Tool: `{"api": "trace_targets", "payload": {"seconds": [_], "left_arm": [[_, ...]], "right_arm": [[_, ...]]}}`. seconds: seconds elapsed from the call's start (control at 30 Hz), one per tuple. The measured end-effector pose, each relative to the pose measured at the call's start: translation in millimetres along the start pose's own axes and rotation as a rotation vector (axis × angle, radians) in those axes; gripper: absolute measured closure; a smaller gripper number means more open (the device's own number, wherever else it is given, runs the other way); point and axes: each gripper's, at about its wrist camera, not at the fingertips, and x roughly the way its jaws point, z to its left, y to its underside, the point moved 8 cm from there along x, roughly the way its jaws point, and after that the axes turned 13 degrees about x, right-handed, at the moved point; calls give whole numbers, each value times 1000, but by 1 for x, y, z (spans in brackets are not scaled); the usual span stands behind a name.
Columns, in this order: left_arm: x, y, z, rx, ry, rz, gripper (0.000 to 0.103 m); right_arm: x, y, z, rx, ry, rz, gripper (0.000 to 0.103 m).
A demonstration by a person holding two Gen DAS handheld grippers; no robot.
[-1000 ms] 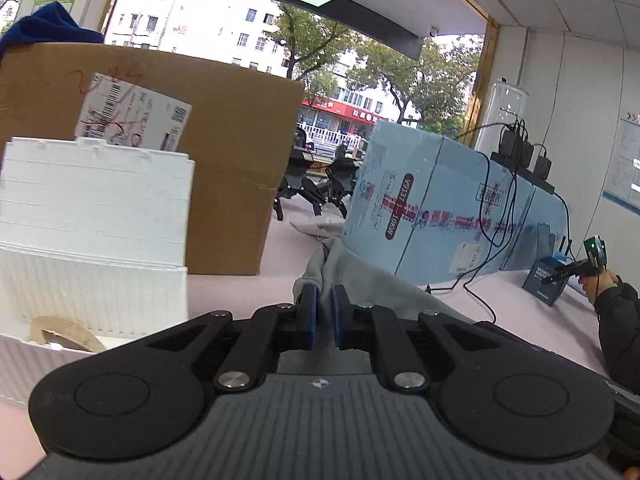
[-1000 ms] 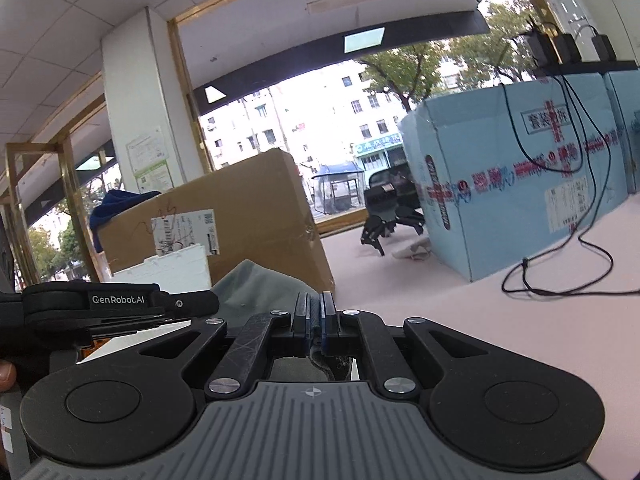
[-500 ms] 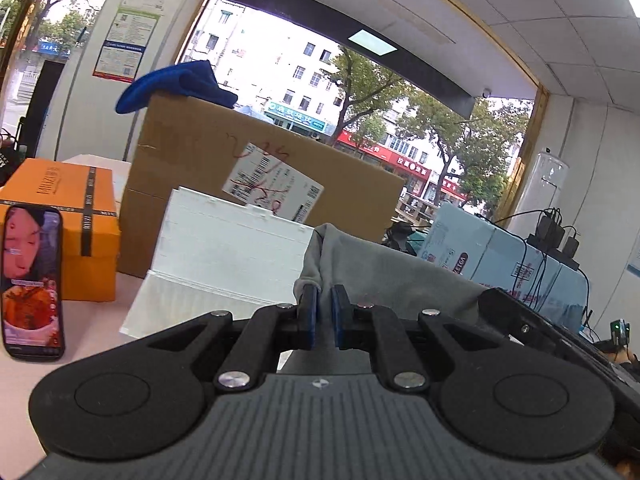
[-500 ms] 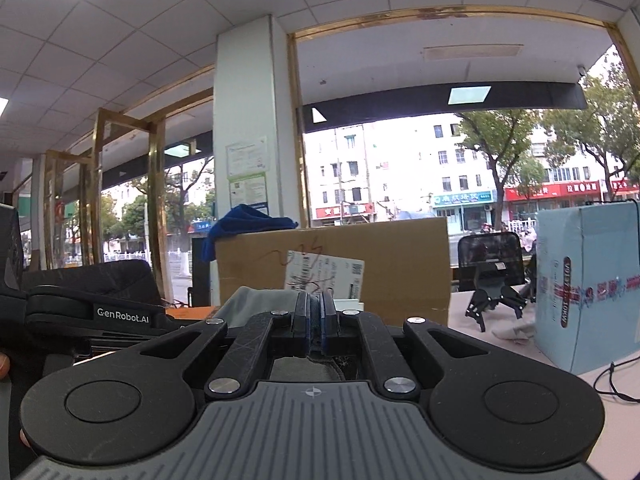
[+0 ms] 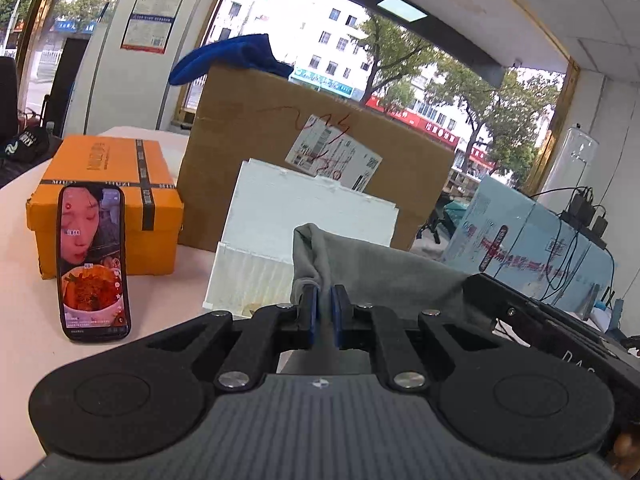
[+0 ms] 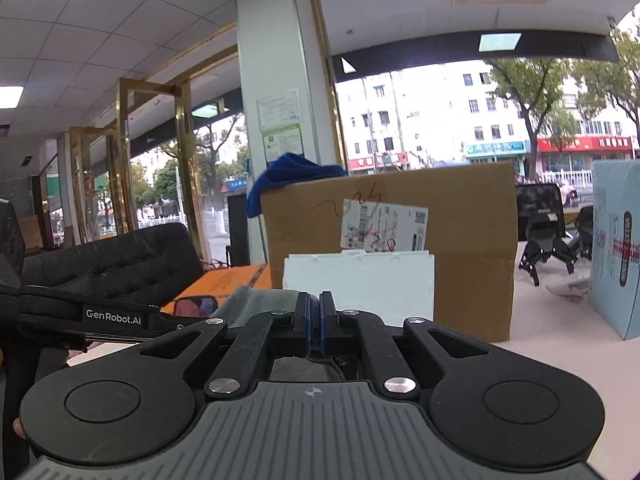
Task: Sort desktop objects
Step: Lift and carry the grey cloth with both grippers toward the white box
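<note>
Since a second ago you swung both claws left, bringing the phone (image 5: 94, 262) into view, left claw (image 5: 325, 312) and right claw (image 6: 316, 320) each pinching the limp, light grey cloth (image 5: 380, 272) by an edge above the bench (image 5: 24, 320).

Daylight from the windows (image 5: 320, 28) lit both views evenly (fisheye bending at edges); focus was sharp.
</note>
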Motion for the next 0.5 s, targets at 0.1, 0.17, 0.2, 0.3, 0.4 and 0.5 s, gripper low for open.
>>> {"api": "trace_targets", "payload": {"seconds": [0.1,0.17,0.2,0.3,0.4,0.5], "left_arm": [[36,5,11,-59,-4,90,96],[57,7,17,-79,-19,124,96],[65,8,19,-81,-27,136,96],[89,7,24,-84,-45,164,96],[106,5,26,-76,-55,177,96],[120,7,27,-83,-43,196,96]], "right_arm": [[11,12,-5,46,31,56,98],[28,15,-17,70,58,86,98],[37,16,-22,75,73,100,98],[59,16,-36,96,100,131,98],[77,15,-43,97,121,144,98],[90,25,-54,112,122,162,98]]}}
